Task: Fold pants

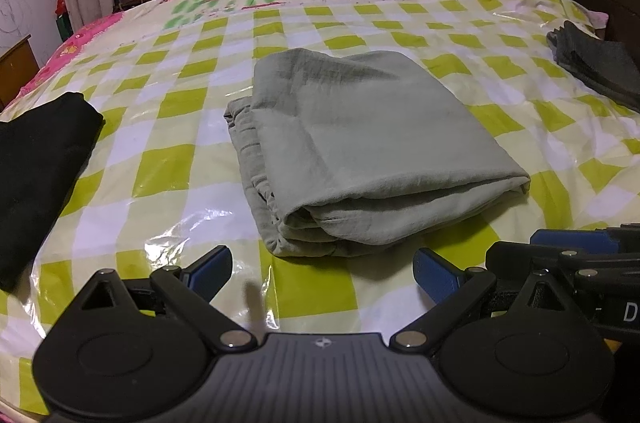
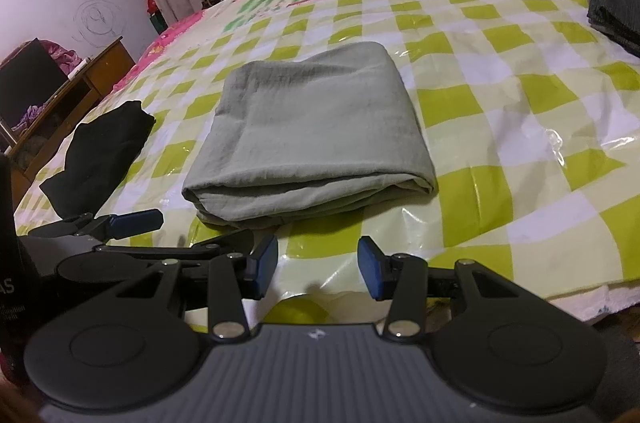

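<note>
Only the right wrist view shows a wooden cabinet (image 2: 80,79)

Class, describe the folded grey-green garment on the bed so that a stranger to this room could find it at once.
Start at the bed's checked green-and-white plastic sheet. In its middle, just beyond the two grippers, lies the grey-green pants, folded into a thick rectangle. A black garment lies to its left and a dark grey one far right; it alone is pale and lies in the middle.
</note>
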The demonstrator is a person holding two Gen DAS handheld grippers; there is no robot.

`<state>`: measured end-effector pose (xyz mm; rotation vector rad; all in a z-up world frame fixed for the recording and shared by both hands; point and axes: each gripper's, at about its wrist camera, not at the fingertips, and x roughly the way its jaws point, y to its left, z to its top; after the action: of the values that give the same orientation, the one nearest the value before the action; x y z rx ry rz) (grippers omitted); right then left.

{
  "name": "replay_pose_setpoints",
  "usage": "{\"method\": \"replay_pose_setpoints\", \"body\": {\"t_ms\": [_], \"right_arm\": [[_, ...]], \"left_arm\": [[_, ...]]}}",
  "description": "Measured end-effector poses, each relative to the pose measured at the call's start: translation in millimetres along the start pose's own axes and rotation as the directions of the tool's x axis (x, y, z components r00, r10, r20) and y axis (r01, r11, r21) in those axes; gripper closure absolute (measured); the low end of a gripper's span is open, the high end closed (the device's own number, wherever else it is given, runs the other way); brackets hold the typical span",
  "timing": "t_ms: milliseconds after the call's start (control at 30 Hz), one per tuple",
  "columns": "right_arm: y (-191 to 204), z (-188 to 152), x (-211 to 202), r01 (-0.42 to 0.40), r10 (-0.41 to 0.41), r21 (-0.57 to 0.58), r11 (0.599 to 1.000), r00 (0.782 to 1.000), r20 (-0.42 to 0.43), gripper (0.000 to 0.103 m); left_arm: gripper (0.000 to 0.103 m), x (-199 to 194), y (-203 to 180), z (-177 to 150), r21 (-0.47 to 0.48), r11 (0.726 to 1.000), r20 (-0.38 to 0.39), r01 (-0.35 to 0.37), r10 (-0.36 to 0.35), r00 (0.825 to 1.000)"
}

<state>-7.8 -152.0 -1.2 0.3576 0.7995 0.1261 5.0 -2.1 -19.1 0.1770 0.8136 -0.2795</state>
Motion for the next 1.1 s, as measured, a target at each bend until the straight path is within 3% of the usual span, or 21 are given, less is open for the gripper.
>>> {"method": "replay_pose_setpoints", "body": {"t_ms": [1100], "right_arm": [[-2.3,-0.4,4.2,-0.014,0.014,0.007,1.0,1.0,-0.008,0.058]], "left_arm": [[0.0,3.6,1.4,-0.6,0.001,1.0,-0.006,-0.001,0.001,1.0]]}}
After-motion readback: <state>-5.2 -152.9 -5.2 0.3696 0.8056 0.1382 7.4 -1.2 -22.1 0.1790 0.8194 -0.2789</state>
